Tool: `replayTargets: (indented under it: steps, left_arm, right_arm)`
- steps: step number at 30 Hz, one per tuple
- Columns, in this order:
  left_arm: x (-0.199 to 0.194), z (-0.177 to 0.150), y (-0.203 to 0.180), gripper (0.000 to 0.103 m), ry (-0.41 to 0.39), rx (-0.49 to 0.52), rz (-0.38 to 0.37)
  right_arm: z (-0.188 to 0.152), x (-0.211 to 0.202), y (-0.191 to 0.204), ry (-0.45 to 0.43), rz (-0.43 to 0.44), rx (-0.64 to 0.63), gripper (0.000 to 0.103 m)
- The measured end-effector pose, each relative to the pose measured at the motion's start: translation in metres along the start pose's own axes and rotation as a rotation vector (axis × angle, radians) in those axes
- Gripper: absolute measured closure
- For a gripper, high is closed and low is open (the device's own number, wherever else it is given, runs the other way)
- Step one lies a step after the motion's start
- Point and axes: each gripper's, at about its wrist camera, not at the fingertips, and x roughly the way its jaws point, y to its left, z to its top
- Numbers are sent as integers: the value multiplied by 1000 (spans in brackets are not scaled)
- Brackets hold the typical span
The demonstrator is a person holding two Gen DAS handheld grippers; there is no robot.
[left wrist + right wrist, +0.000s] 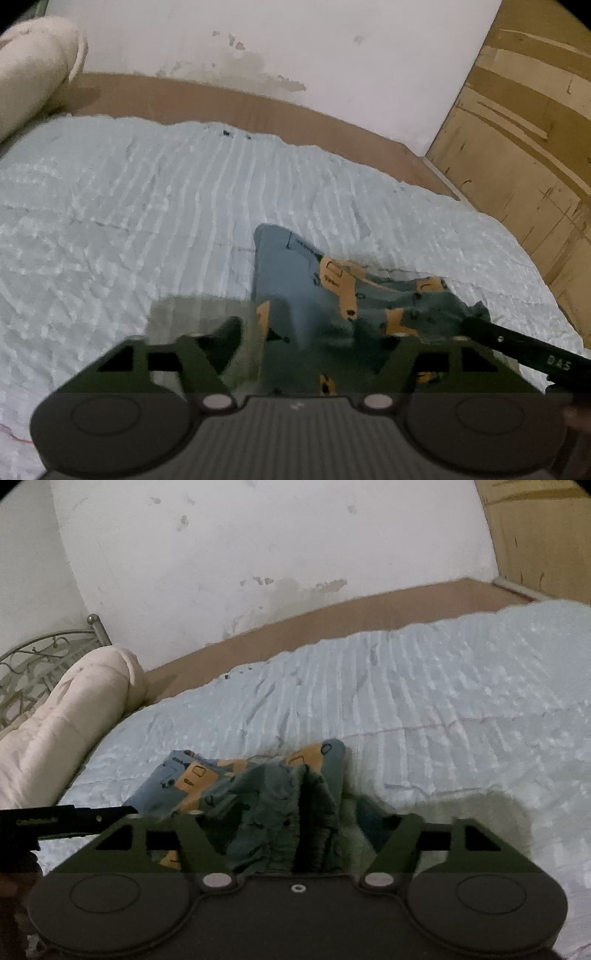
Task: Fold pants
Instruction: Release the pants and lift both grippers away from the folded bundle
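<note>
Roughly L to R: rolled cream pillow (35, 70) at 10 o'clock by the wall, pale blue ribbed bedspread (129, 221) filling the middle, wooden wardrobe (517, 129) at 2 o'clock. Pants (295, 288), grey-blue w/ orange patches, bunched on the bedspread at 6 o'clock, just ahead of both tools. Left claw (310, 343) released, jaws spread wide w/ cloth lying loose between them, not pinched. Black bar of the other tool crossing in at 4 o'clock, so both working the same heap from either side. Right view: metal headboard (40, 657) at 9 o'clock, same pillow beside it. Right claw (303, 823) also released, jaws wide, gathered waistband folds standing up between them, untouched by the pads. Prob. just let go to lay the garment down on the bed. Fold not neat yet, fabric crumpled; likely needs a fresh pinch at an edge & a smoothing pull.
</note>
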Motion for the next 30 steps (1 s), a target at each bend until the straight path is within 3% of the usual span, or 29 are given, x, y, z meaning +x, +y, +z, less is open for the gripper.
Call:
replayTargets:
  steps: [4, 7, 20, 30]
  left_arm:
    - [-16, 1, -10, 5, -40, 37, 22]
    - [-32, 1, -19, 0, -83, 69, 50]
    - [-124, -17, -44, 0, -242, 153, 103]
    - [-178, -48, -55, 0, -331, 204, 96]
  right_arm:
    - [4, -16, 10, -47, -18, -40, 9]
    - [5, -33, 21, -99, -35, -74, 1]
    - [-13, -128, 71, -279, -57, -177, 1]
    - [-45, -185, 96, -349, -66, -196, 1]
